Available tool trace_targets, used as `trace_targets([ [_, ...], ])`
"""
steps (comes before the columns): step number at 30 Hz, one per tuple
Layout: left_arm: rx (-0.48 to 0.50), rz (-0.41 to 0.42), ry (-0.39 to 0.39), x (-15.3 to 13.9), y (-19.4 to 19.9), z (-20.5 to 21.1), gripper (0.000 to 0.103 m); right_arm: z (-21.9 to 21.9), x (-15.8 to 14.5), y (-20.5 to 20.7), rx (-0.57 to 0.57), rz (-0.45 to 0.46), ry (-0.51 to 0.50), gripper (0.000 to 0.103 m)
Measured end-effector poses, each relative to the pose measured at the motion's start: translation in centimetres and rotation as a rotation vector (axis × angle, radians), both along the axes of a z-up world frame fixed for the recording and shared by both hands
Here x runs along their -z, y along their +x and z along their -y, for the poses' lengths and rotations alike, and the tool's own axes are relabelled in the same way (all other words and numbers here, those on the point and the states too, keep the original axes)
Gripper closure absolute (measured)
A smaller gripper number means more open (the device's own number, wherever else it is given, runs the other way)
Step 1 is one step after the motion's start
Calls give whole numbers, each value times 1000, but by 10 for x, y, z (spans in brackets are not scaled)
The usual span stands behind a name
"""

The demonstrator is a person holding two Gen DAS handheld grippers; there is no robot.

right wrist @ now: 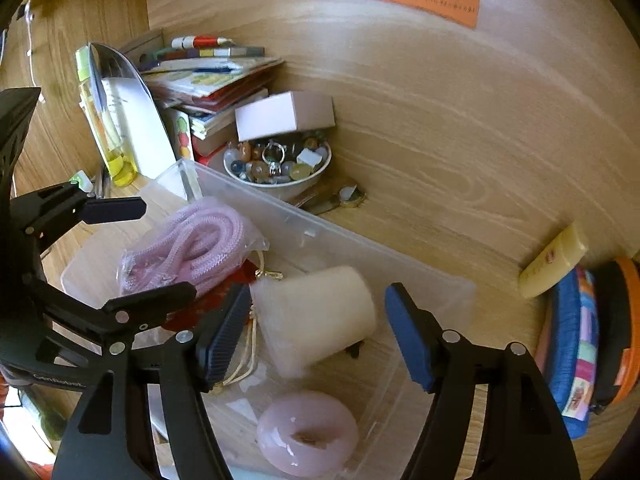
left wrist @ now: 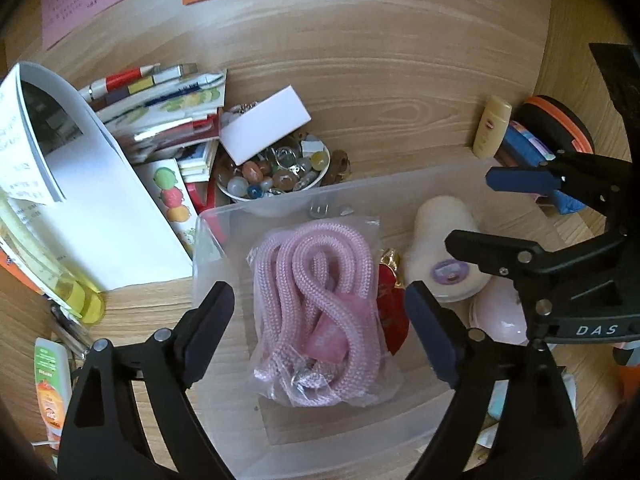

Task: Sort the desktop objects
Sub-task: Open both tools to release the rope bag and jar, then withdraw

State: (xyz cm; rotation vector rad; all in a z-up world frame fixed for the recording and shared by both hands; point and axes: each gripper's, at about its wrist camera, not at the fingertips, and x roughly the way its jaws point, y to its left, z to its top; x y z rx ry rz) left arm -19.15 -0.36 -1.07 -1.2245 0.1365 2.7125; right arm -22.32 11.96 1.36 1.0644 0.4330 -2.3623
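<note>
Both tongs, left (left wrist: 320, 316) and right (right wrist: 316, 332), hang released over my bin (left wrist: 400, 184); rope bag (left wrist: 316, 312) dropped, next fetch another bench item.

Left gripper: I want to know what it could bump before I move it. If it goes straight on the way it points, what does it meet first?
Most likely the bagged pink rope in the clear bin, centred between the open left gripper fingers. Depth is hard to judge.
</note>
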Motion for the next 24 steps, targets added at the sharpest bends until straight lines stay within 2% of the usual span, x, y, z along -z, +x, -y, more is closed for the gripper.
trace_targets([
  [6, -2, -21, -11, -9, 10, -1, 14, -14, -12, 10, 24, -17, -33, 28],
  [14, 1, -59, 12, -31, 30, 0, 14, -34, -39, 49, 16, -104, -77, 25],
  [17, 0, -83, 9, -42, 43, -1, 12, -38, -47, 67, 7, -143, -80, 21],
  [24, 4, -121, 19, -61, 88, 7, 9, -47, -54, 97, -8, -173, -95, 21],
])
